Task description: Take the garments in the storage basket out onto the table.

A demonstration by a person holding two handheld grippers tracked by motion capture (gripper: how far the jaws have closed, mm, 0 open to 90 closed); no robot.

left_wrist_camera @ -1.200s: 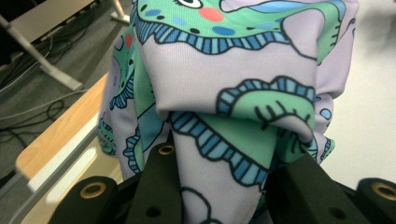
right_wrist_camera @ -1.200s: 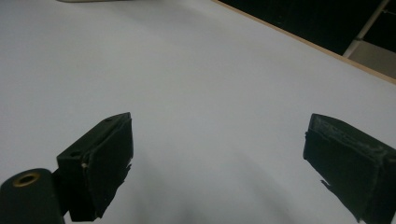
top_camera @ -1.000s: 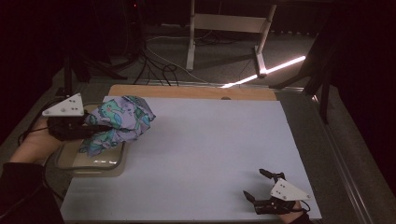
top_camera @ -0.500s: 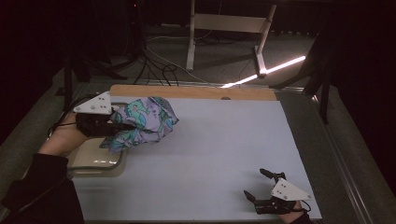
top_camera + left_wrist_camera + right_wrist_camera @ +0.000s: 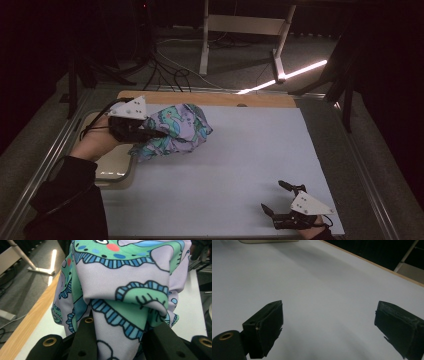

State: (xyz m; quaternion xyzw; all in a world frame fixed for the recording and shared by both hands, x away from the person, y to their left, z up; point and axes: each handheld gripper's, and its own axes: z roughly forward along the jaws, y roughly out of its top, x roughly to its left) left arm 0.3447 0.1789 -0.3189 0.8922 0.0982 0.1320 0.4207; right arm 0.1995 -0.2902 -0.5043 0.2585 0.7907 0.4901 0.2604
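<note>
A crumpled cloth (image 5: 177, 129) with a lilac ground and green and blue cartoon figures hangs bunched above the table's far left. My left gripper (image 5: 150, 134) is shut on it, held level in a hand that reaches in from the left. In the left gripper view, the cloth (image 5: 125, 277) is pinched between the two black jaws of that gripper (image 5: 125, 326) and hides most of what lies ahead. My right gripper (image 5: 272, 195) rests near the front right of the white table sheet (image 5: 250, 150), and it is open. In its own view the right gripper (image 5: 329, 317) has nothing between its jaws.
A shallow beige tray (image 5: 114, 167) sits at the left edge, below and behind the left hand. A wooden strip (image 5: 260, 100) borders the far side of the sheet. A metal rail (image 5: 365, 170) runs along the right side. Stand legs and cables lie on the floor beyond.
The left gripper has carried the cloth to the right and a little farther away, from over the tray to past its edge. The right gripper has stayed where it was.
</note>
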